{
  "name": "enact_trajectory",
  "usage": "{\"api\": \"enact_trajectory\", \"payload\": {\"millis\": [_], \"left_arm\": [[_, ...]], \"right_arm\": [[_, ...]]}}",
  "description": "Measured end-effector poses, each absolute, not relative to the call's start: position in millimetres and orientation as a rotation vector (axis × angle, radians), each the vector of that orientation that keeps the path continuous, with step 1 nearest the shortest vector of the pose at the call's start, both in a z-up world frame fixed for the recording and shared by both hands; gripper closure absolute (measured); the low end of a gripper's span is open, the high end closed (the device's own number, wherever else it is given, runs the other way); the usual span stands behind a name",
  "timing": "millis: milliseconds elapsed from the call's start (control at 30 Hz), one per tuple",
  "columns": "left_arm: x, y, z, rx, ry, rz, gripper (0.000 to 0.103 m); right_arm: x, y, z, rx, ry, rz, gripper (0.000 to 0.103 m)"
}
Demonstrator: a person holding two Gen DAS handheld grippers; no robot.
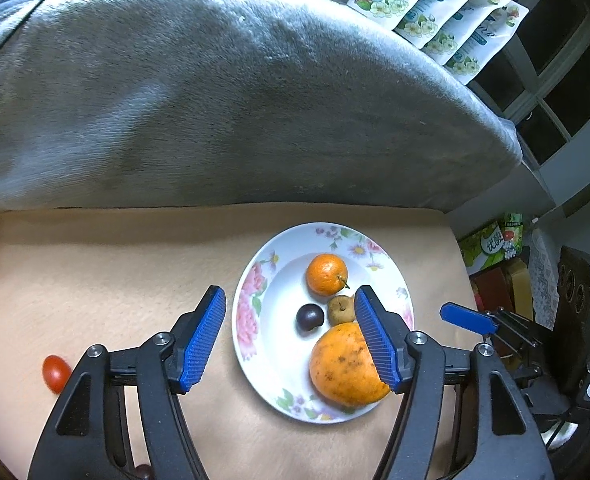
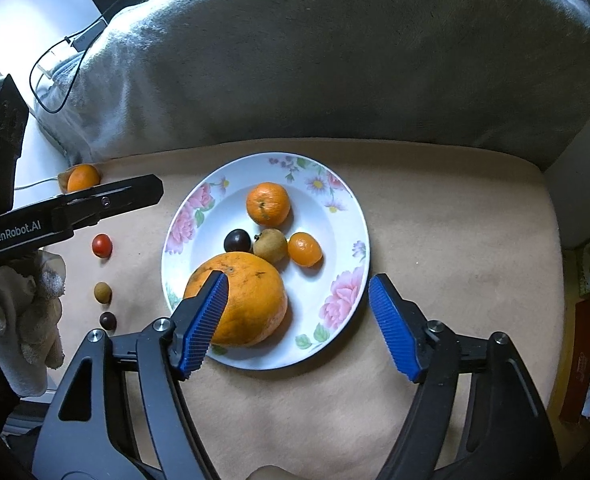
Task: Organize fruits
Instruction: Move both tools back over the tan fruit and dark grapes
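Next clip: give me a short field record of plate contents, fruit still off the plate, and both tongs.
plate: large orange, mandarin, small mandarin, dark round fruit, brown fruit
off plate: cherry tomato, longan, dark berry, orange by cushion
left tongs: open, empty
right tongs: open, empty, over the plate
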State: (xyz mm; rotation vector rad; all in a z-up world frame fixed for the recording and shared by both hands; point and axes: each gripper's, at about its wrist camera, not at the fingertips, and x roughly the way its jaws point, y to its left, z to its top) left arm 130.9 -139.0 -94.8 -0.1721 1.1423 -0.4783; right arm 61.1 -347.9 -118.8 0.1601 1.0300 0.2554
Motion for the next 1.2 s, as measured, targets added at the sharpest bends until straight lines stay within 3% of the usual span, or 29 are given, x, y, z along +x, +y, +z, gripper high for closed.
{"api": "enact_trajectory", "payload": {"millis": [533, 1200], "left_arm": [[114.5, -100.1, -73.3, -0.170, 1.096, -0.424, 0.036], [75.0, 39.2, -81.0, -0.302, 1.100, -0.173, 0.038]], "right_arm": [[52.6, -330.7, -103.2, 0.181, 0.947, 0.259, 0.028], [59.9, -256.1, -93.2, 0.079, 0.947, 0.456, 0.028]]}}
